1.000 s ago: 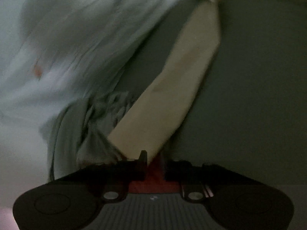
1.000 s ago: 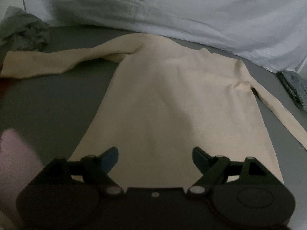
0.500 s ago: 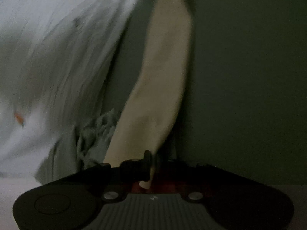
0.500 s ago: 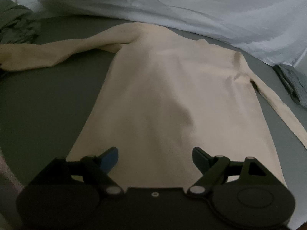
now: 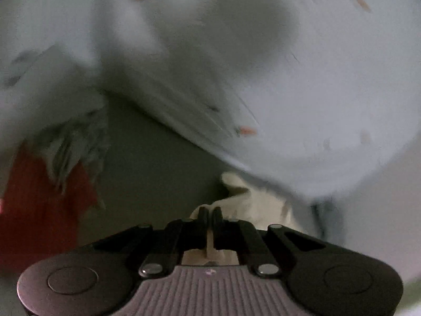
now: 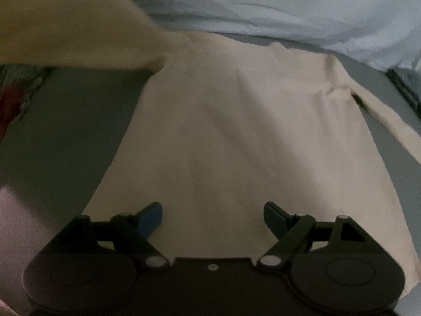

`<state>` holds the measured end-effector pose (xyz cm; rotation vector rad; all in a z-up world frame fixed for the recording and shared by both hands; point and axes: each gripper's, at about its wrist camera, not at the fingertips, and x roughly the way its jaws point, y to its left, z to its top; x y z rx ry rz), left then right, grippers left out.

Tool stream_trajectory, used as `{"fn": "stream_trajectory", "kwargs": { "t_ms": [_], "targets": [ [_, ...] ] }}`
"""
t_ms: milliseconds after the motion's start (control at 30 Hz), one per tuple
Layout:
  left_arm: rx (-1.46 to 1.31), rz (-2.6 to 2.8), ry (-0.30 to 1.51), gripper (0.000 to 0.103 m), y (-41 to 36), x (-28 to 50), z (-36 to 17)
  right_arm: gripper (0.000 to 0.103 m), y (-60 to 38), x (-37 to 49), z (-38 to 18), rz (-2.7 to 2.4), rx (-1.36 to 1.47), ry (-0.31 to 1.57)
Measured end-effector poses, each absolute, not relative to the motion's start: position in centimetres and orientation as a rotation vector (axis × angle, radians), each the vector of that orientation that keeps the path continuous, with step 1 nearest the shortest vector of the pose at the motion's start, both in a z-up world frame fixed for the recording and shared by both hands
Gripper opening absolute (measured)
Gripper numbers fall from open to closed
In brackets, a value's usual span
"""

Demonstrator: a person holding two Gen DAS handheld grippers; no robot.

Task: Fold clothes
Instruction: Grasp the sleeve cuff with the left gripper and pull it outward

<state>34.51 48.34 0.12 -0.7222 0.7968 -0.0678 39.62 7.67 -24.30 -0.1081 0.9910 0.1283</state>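
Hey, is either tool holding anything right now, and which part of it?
The left tool is shut on the cream top, gripping its sleeve near the end. The right tool is open, holding nothing.

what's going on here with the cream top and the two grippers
A person with a gripper in each hand is folding a cream long-sleeved top spread flat on a grey surface. The left gripper is shut on one sleeve, which is lifted off the surface toward the body of the top. The right gripper hovers open over the hem, holding nothing. The other sleeve lies flat. A white carrot-print sheet lies behind.
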Motion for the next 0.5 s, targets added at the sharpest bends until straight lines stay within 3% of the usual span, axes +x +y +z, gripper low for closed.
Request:
{"fn": "stream_trajectory", "kwargs": {
  "t_ms": [333, 433, 500],
  "targets": [
    [-0.846, 0.566, 1.108, 0.005, 55.9, 31.7, -16.6, 0.085, 6.2, 39.3, -24.5, 0.123, -0.042, 1.009],
    [-0.825, 0.499, 1.081, 0.023, 55.4, 31.6, -16.5, 0.085, 6.1, 38.7, -24.3, 0.11, -0.043, 1.006],
    [-0.787, 0.424, 1.069, 0.048, 54.0, 31.7, -16.3, 0.085, 5.9, 38.3, -24.2, 0.093, -0.033, 0.999]
  ]
}}
